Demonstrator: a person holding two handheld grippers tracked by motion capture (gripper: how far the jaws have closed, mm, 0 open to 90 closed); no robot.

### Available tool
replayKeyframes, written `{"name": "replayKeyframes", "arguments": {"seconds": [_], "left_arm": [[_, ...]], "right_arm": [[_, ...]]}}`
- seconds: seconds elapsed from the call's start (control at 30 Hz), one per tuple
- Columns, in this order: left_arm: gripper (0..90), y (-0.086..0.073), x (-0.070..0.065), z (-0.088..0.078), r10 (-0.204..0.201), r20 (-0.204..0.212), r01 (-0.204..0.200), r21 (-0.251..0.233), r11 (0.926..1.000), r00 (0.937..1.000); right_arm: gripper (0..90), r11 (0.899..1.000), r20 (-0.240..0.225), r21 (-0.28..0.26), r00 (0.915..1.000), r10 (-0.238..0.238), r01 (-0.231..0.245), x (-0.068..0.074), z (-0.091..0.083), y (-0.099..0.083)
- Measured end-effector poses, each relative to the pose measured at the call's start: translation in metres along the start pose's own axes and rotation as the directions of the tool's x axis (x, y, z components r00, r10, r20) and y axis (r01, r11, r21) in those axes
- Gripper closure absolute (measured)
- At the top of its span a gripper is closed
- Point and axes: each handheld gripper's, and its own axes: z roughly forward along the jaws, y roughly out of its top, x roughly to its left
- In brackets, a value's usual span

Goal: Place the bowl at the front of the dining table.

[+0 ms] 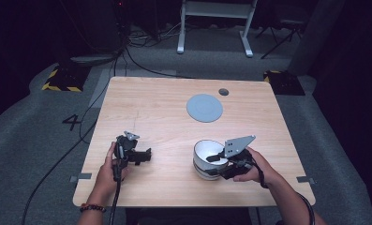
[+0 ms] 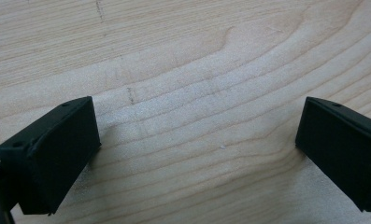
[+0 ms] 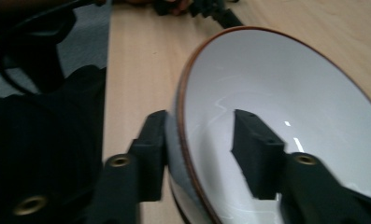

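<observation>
A white bowl with a brown rim and a grey outer wall stands on the wooden table at the front right. My right gripper straddles its near wall. In the right gripper view one jaw lies against the outside of the bowl, while the other sits inside with a gap to the wall, so the right gripper is open. My left gripper rests at the front left, held in a hand. Its jaws stand wide apart over bare wood, and the left gripper holds nothing.
A flat grey round disc lies toward the back of the table, with a small dark circle just beyond it. Cables run over the grey floor to the left. A white frame stands behind the table.
</observation>
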Motion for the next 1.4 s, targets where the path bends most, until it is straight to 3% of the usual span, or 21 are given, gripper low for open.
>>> {"name": "replayKeyframes", "arguments": {"seconds": [0.07,0.2,0.33,0.63,0.7,1.1,1.4], "left_arm": [[0.0,0.0,0.0,0.0,0.0,-0.001,0.0,0.0,1.0,1.0],[0.0,0.0,0.0,0.0,-0.001,-0.001,0.001,0.0,1.0,1.0],[0.0,0.0,0.0,0.0,0.0,-0.001,0.0,-0.001,1.0,1.0],[0.0,0.0,0.0,0.0,-0.001,-0.001,0.001,0.0,1.0,1.0],[0.0,0.0,0.0,0.0,0.0,-0.001,0.0,-0.001,1.0,1.0],[0.0,0.0,0.0,0.0,-0.001,0.0,0.001,0.0,1.0,1.0],[0.0,0.0,0.0,0.0,-0.001,0.0,0.001,0.0,1.0,1.0]], "right_arm": [[62.9,1.0,-0.016,0.009,0.9999,-0.003,0.003,0.0,0.0,0.001],[78.0,0.999,-0.079,0.044,0.9967,-0.018,0.022,0.0,0.001,0.007],[81.7,0.999,-0.094,0.048,0.9955,-0.01,0.014,0.001,0.002,0.009],[81.9,0.997,-0.09,0.063,0.995,-0.043,0.049,0.001,0.001,0.013],[81.8,0.999,-0.101,0.038,0.9947,-0.021,0.025,0.001,-0.002,0.014],[81.9,1.0,-0.098,-0.008,0.9952,-0.006,0.005,0.0,-0.005,0.011],[82.0,0.998,-0.066,-0.068,0.9978,0.013,-0.017,-0.002,-0.018,0.011]]}}
